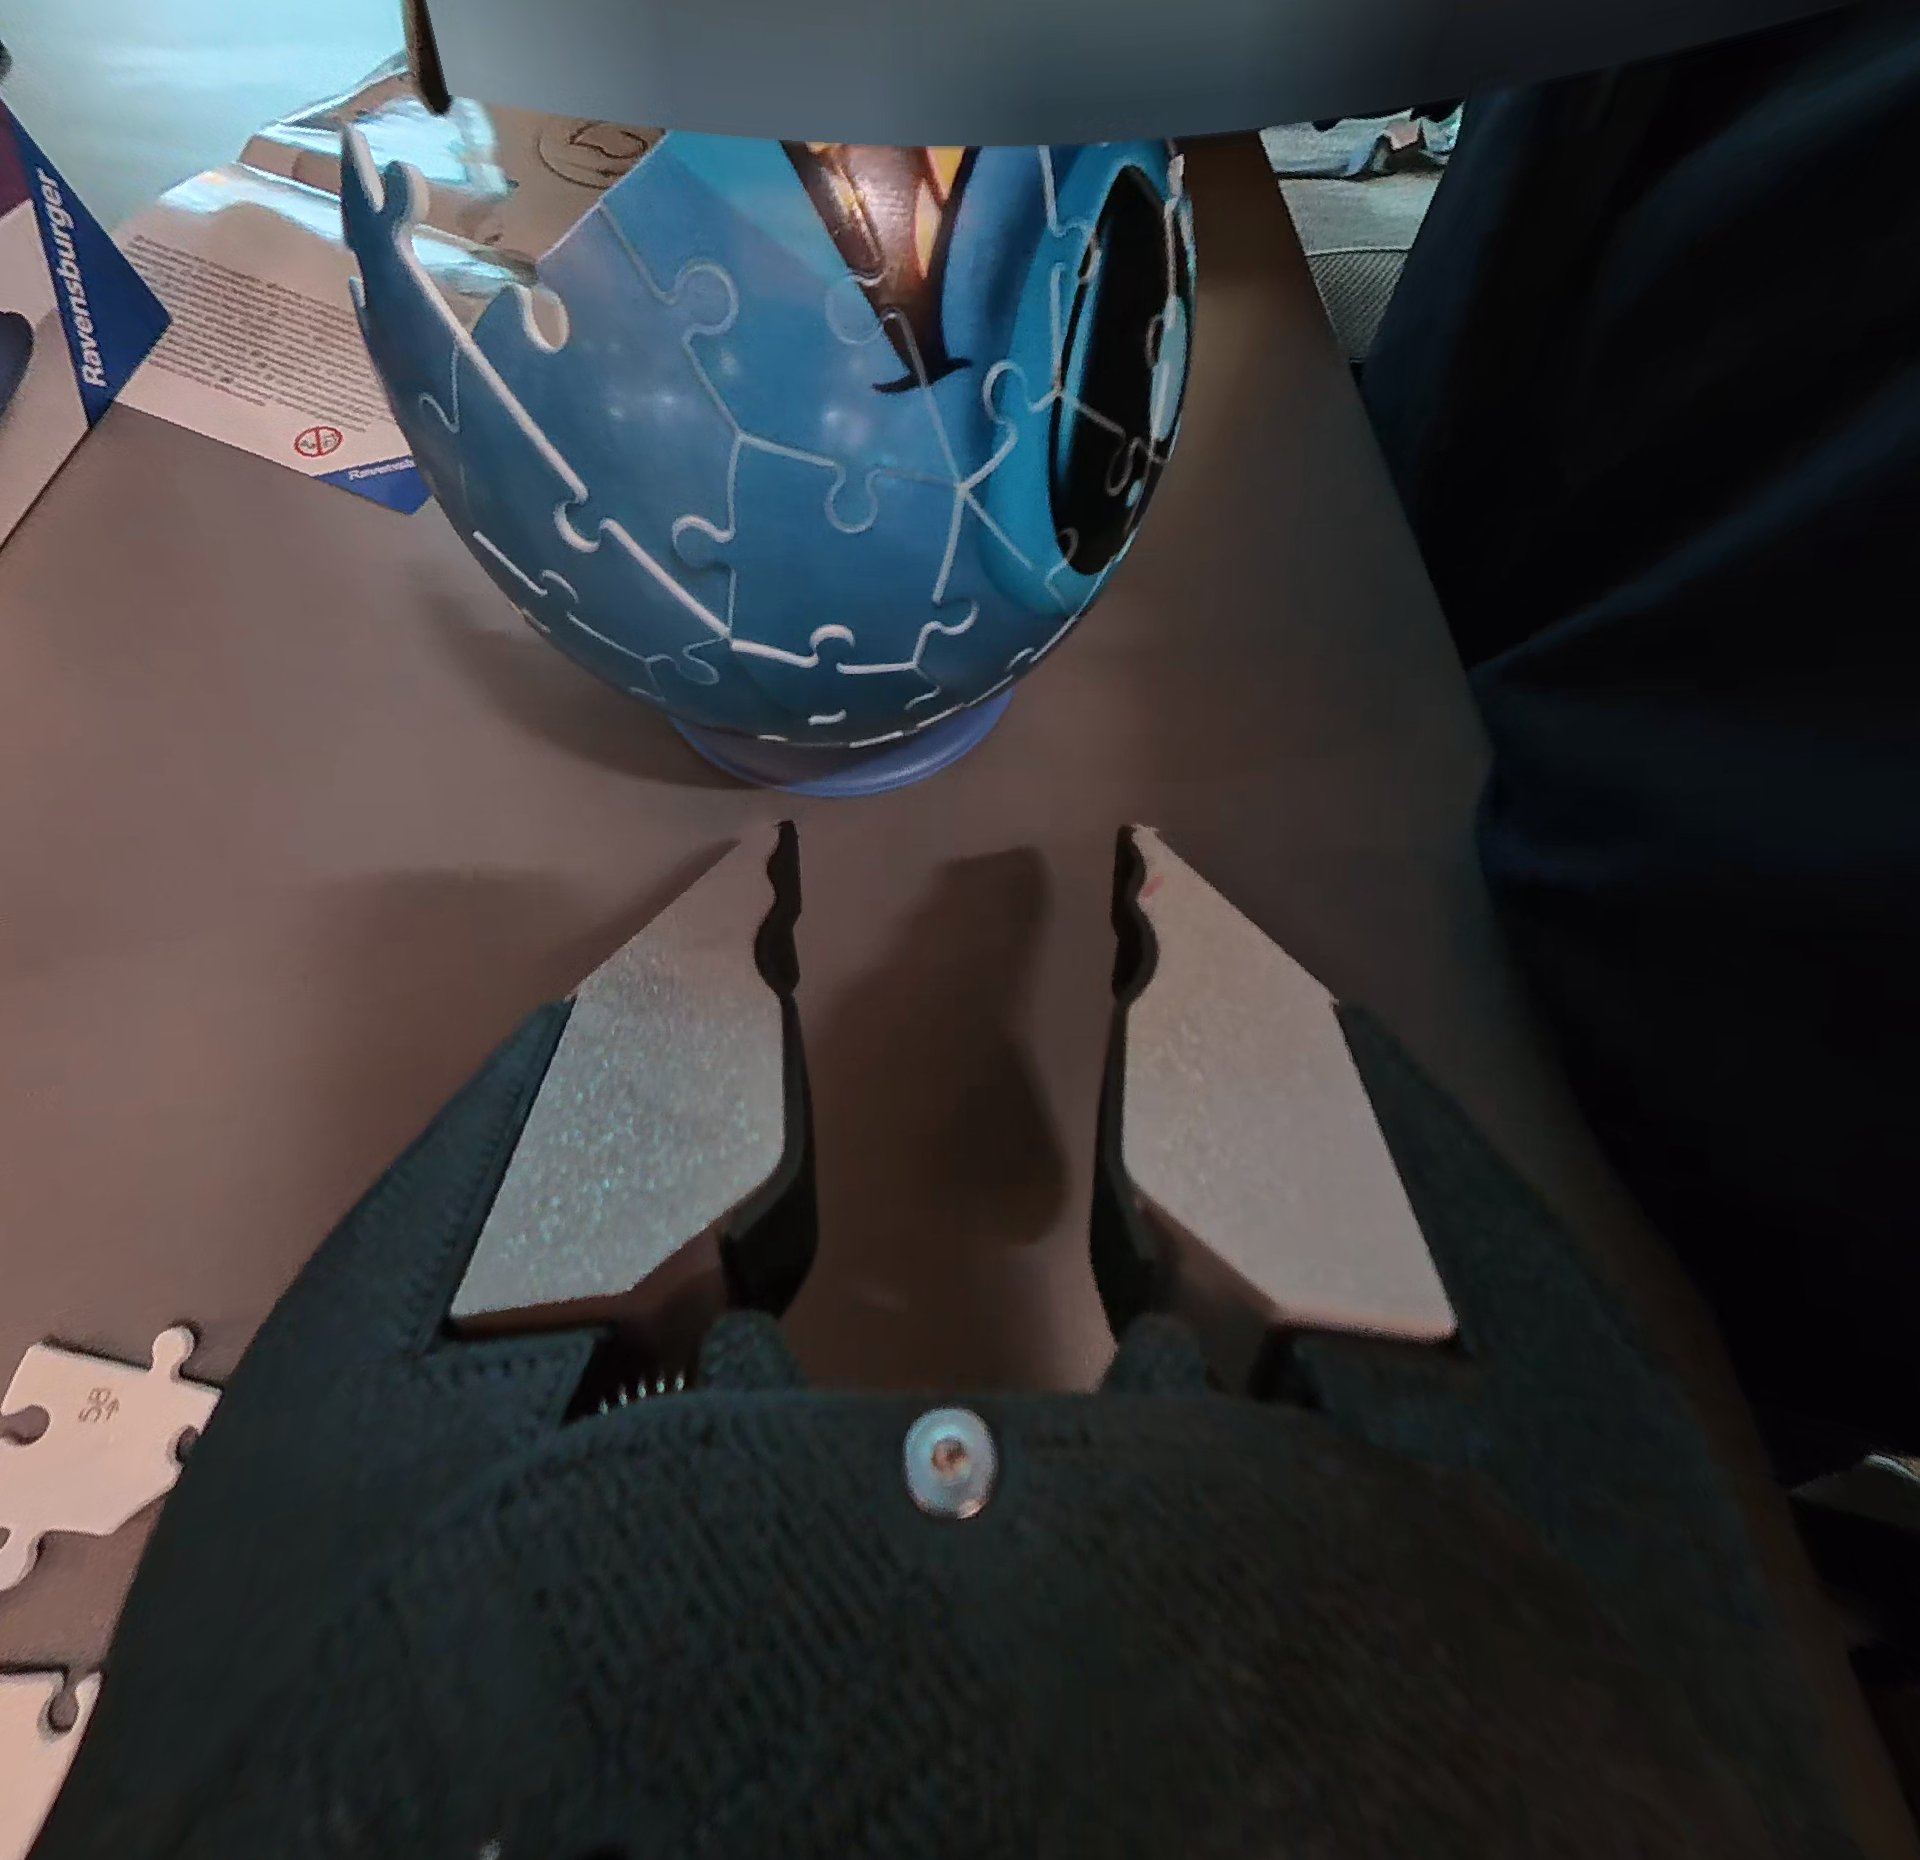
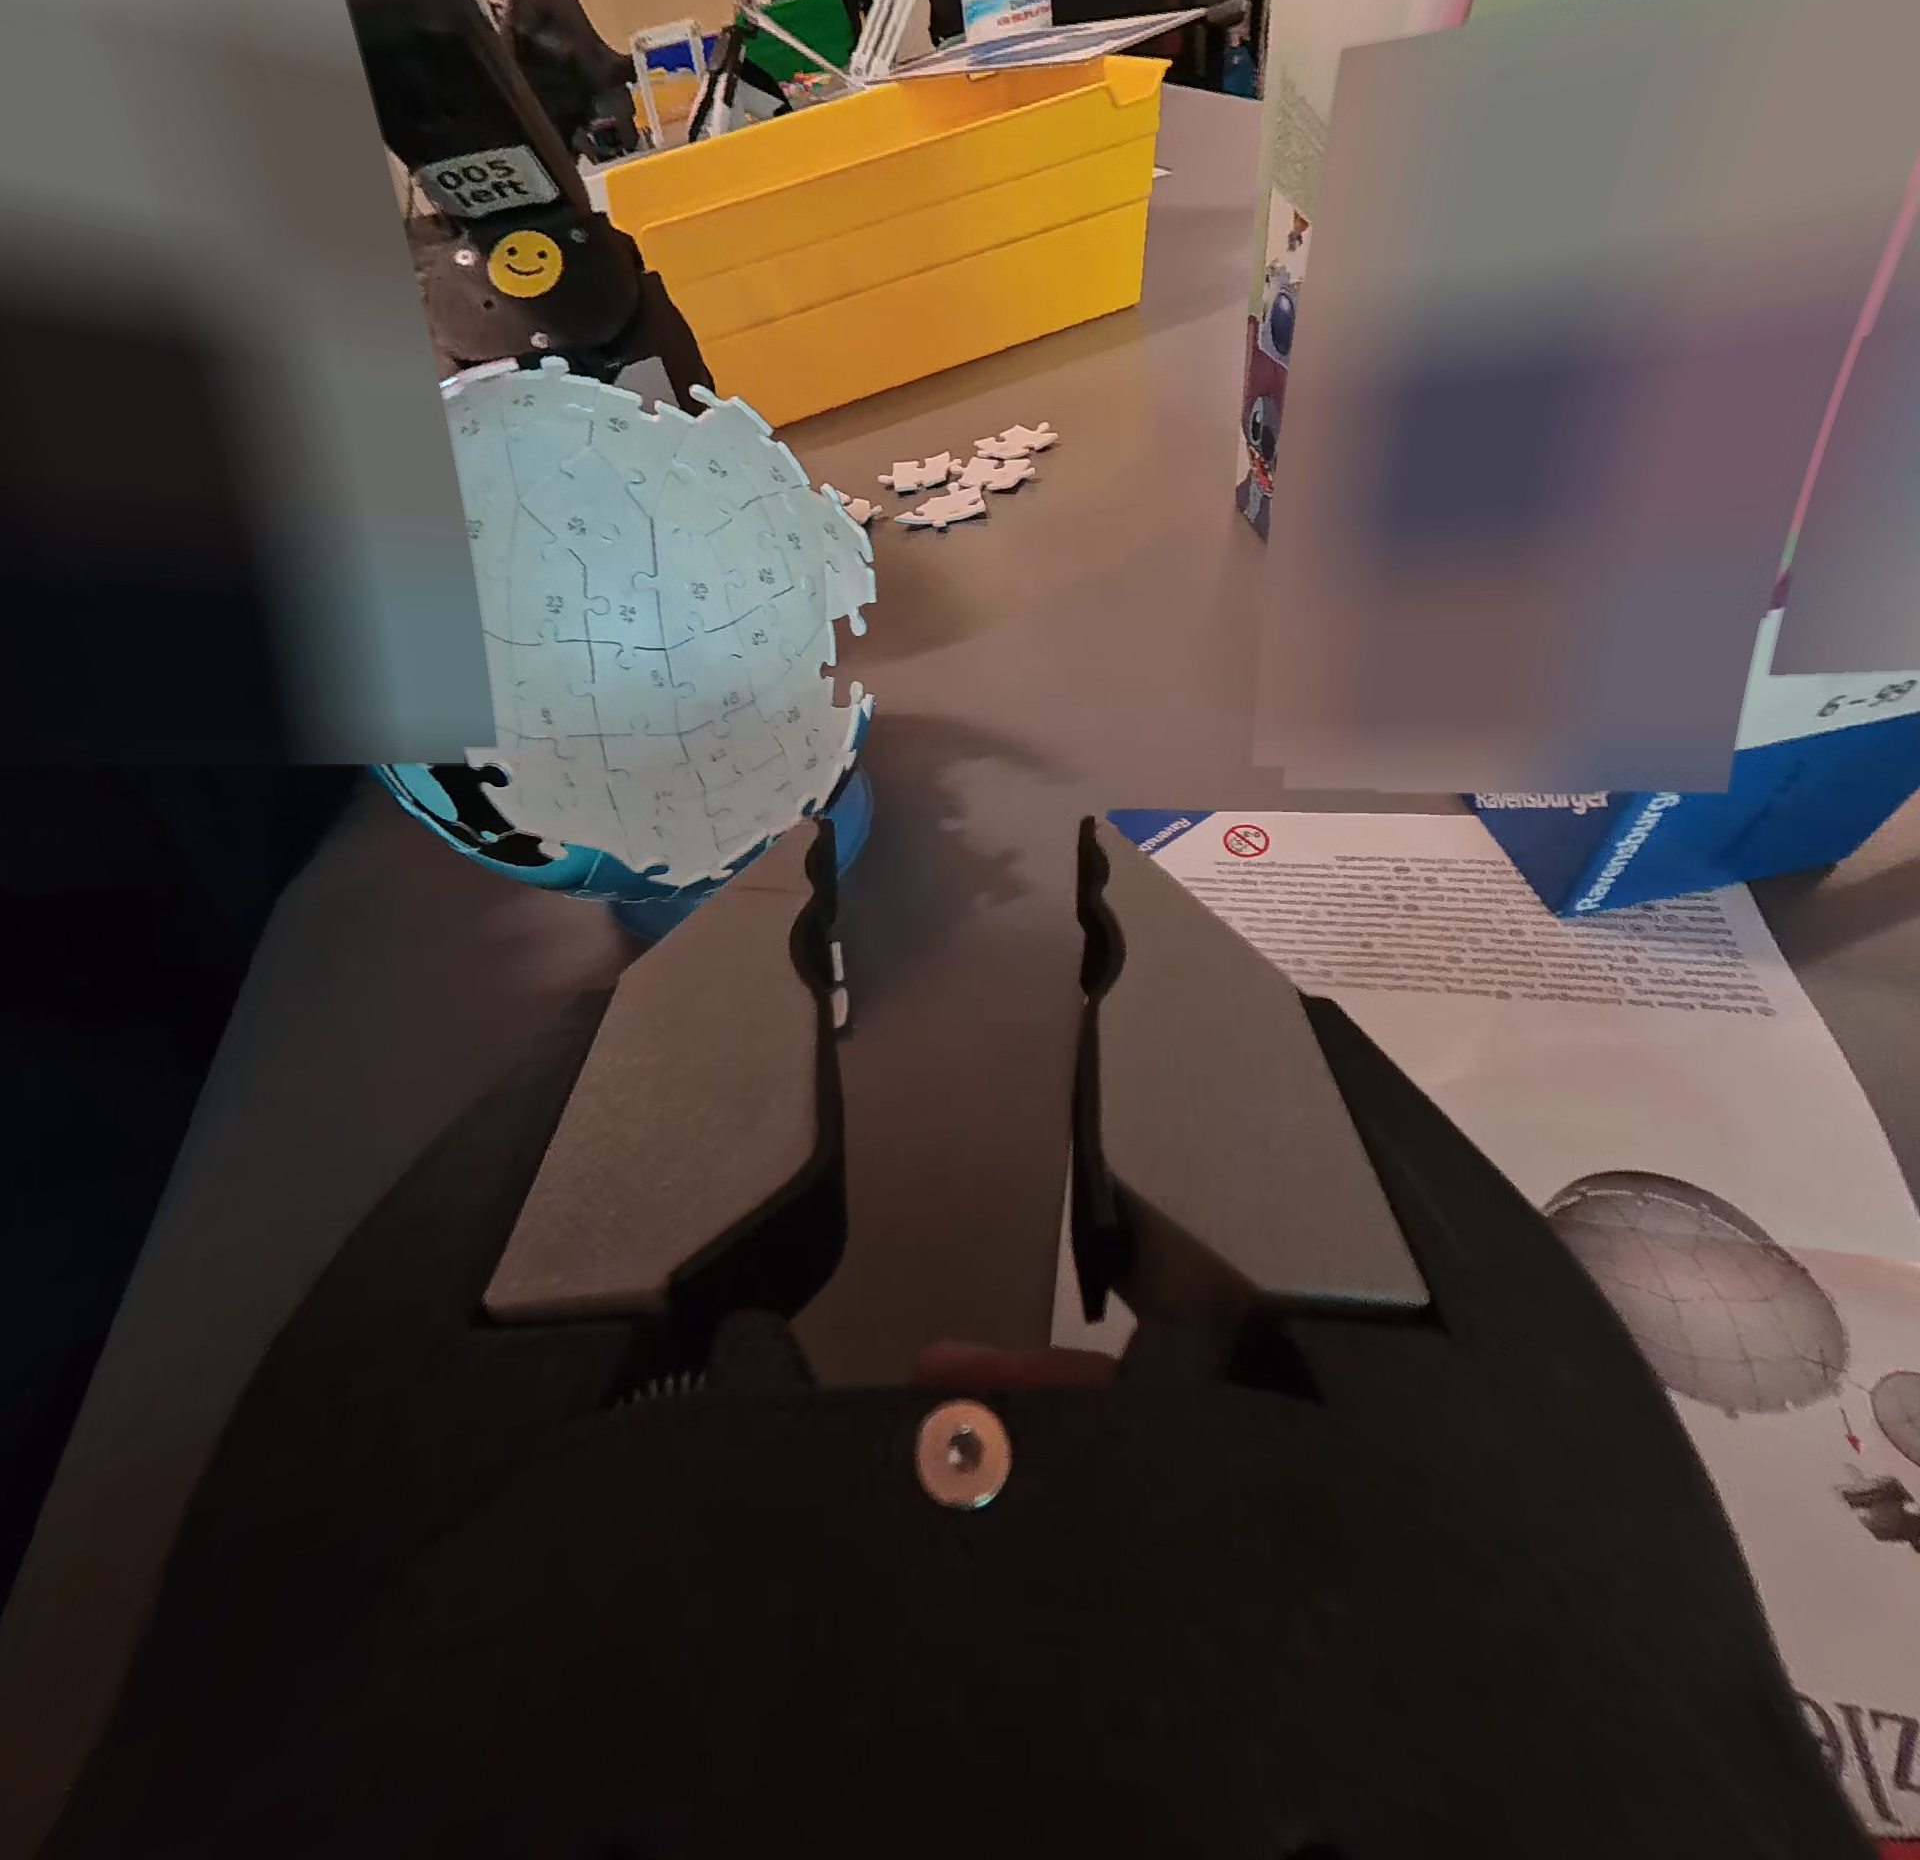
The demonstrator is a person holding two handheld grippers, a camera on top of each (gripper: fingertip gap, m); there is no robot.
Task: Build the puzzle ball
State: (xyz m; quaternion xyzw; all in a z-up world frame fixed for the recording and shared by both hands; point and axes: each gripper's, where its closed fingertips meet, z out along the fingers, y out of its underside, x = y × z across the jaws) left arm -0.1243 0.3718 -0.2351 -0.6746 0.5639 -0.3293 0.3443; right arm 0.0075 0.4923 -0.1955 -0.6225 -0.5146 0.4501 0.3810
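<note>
Left wrist view: the left gripper (image 1: 954, 854) fills the lower half of the frame, its two fingers spread apart with nothing between them, over a brown table (image 1: 260, 771). Just above the fingertips, in the upper centre, the partly built blue puzzle ball (image 1: 769, 480) sits on a small blue ring stand (image 1: 842, 761). A printed instruction sheet (image 1: 239, 345) lies at the upper left. Loose white puzzle pieces (image 1: 94, 1415) lie at the lower left edge.

Right wrist view: the right gripper (image 2: 951, 854) fills the lower half, fingers apart and empty. The ball (image 2: 655, 647) stands at centre left, showing its pale, numbered inner side. A few loose pieces (image 2: 966, 475) lie above centre. Behind them sits a yellow bin (image 2: 894, 241). The sheet (image 2: 1455, 979) lies at the right, and a blue box (image 2: 1683, 834) stands above it.
</note>
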